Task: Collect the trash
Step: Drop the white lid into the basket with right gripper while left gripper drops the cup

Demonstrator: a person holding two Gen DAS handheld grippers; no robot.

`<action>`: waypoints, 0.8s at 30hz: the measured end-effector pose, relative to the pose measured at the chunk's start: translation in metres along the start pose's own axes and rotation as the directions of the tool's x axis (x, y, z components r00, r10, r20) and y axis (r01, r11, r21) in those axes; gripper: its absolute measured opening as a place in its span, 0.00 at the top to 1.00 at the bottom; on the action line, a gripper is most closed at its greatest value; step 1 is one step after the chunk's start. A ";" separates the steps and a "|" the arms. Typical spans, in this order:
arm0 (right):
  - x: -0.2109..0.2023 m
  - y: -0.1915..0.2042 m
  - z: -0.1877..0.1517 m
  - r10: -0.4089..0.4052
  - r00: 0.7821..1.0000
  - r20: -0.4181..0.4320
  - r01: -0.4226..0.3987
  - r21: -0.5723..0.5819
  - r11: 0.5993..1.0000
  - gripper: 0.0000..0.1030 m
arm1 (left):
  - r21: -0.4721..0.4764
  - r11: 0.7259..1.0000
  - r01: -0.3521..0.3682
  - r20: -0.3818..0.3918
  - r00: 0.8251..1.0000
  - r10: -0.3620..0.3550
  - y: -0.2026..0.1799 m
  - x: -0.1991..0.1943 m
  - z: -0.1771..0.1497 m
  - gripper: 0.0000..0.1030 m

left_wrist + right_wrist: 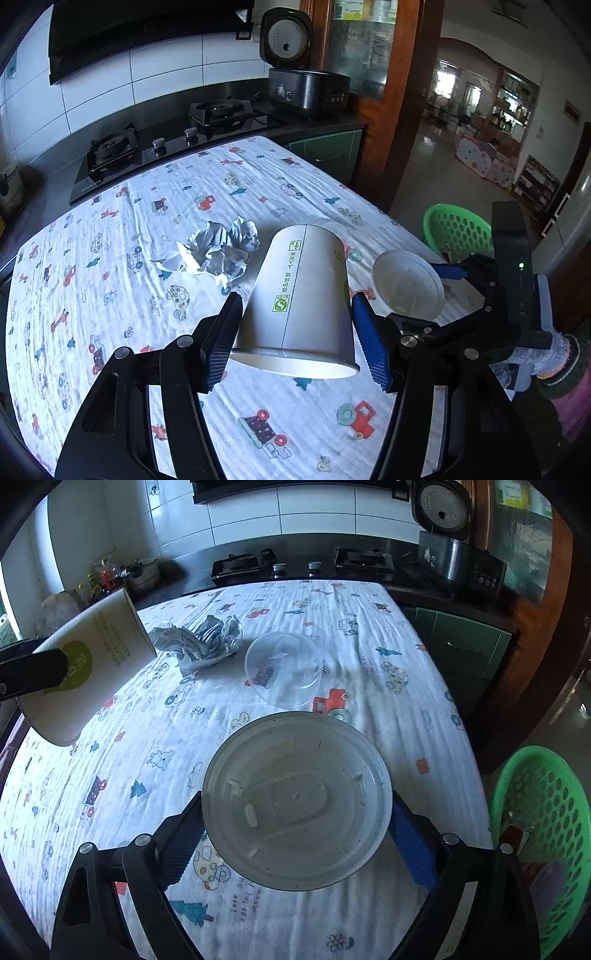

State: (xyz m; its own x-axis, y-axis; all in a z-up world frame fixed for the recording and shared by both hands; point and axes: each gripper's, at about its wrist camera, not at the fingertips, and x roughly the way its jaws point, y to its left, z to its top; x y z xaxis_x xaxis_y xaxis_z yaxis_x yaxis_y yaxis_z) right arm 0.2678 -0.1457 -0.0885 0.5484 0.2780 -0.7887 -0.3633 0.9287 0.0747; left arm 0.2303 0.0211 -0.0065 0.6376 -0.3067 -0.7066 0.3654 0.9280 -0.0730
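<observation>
My left gripper (295,325) is shut on a white paper cup (299,295) with green print and holds it tilted above the table; the cup also shows in the right wrist view (88,668). My right gripper (295,834) is shut on a clear plastic bowl (295,801), held above the table; the bowl also shows in the left wrist view (408,284). A crumpled paper wad (218,251) lies on the patterned tablecloth (129,295), also seen from the right wrist (201,638). A clear plastic lid (282,670) lies on the cloth beyond the bowl.
A green perforated basket (543,834) stands off the table's right edge, also in the left wrist view (458,229). Behind the table are a gas hob (166,140) and an open rice cooker (306,88) on the dark counter.
</observation>
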 end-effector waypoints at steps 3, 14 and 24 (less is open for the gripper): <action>-0.022 -0.021 -0.008 -0.034 0.999 0.019 0.033 0.046 0.998 0.13 | 0.015 1.000 0.019 0.007 1.000 -0.019 -0.013 0.000 0.004 0.41; -0.074 -0.145 -0.045 -0.274 0.962 -0.012 0.269 0.241 0.933 0.12 | 0.081 0.991 0.110 0.008 0.994 -0.111 -0.082 0.020 0.028 0.41; -0.091 -0.209 -0.083 -0.344 0.938 -0.033 0.335 0.329 0.883 0.07 | 0.120 0.972 0.200 -0.022 0.980 -0.199 -0.155 0.064 0.058 0.41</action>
State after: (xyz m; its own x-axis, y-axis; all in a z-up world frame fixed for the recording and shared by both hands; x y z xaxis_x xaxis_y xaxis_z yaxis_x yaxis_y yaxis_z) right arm 0.2315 -0.3858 -0.0834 0.6150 -0.0664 -0.7857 0.1105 0.9939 0.0025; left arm 0.2540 -0.1551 0.0006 0.5372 -0.4808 -0.6930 0.5642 0.8155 -0.1285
